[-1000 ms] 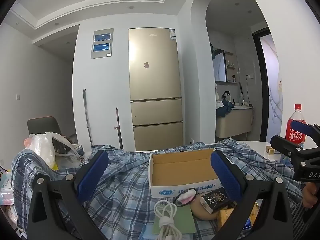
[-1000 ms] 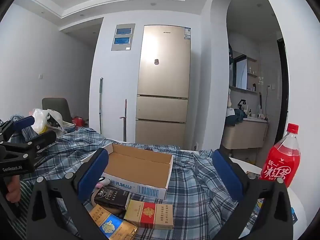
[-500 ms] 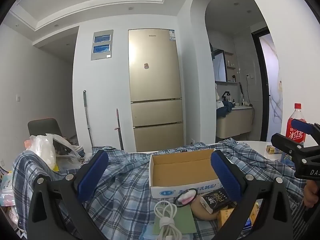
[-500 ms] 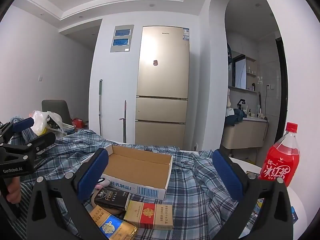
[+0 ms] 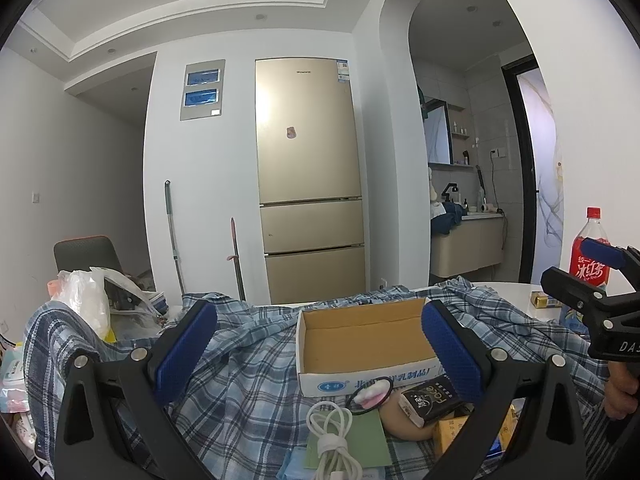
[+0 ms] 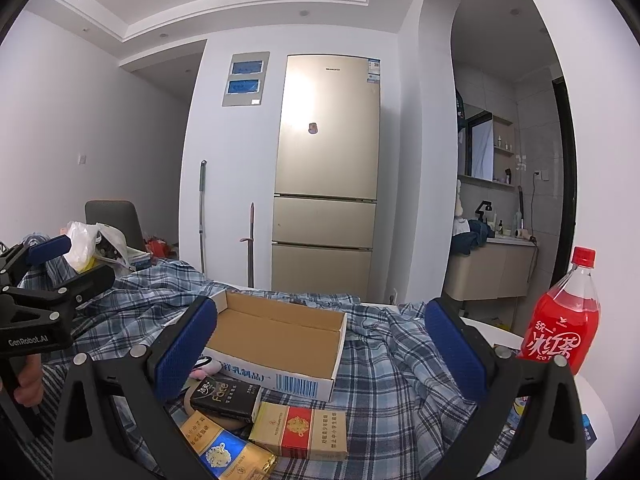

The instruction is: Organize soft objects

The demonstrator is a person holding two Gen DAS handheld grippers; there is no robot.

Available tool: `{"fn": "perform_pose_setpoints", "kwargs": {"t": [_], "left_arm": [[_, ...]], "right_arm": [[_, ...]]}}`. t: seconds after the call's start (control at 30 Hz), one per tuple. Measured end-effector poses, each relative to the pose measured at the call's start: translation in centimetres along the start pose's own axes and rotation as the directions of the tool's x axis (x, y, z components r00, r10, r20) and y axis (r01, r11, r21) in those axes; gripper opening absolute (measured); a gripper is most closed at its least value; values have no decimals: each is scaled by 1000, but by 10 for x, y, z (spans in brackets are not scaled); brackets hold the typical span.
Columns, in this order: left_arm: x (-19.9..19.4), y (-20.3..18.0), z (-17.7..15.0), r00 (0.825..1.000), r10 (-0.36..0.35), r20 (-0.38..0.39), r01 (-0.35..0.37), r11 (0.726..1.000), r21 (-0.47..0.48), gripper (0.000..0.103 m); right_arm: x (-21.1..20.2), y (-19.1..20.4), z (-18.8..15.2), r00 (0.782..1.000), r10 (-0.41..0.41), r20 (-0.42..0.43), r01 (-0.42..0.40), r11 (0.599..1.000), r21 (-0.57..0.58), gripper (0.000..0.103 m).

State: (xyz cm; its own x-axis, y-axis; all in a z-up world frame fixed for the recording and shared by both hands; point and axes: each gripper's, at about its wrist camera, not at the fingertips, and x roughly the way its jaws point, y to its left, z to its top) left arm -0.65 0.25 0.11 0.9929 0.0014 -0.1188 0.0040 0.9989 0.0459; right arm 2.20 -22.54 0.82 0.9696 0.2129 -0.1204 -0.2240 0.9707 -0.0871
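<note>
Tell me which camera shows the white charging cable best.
The left wrist view: the coiled white cable lies in full sight on the green card, between the open left claw's fingers. The right wrist view does not show the cable at all.

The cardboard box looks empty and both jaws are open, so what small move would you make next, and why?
Probably lower the left gripper onto the pink-and-white hair tie just in front of the cardboard box: it looks soft, lies nearest, and the box is empty.
</note>
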Motion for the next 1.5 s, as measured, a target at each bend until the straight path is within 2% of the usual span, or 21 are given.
{"fn": "perform_pose_setpoints", "kwargs": {"t": [1.5], "left_arm": [[-2,2,1,1000,7,3,-7,1000,7,103]], "right_arm": [[6,-1,-6,1000,-5,-16,5,1000,5,103]]}}
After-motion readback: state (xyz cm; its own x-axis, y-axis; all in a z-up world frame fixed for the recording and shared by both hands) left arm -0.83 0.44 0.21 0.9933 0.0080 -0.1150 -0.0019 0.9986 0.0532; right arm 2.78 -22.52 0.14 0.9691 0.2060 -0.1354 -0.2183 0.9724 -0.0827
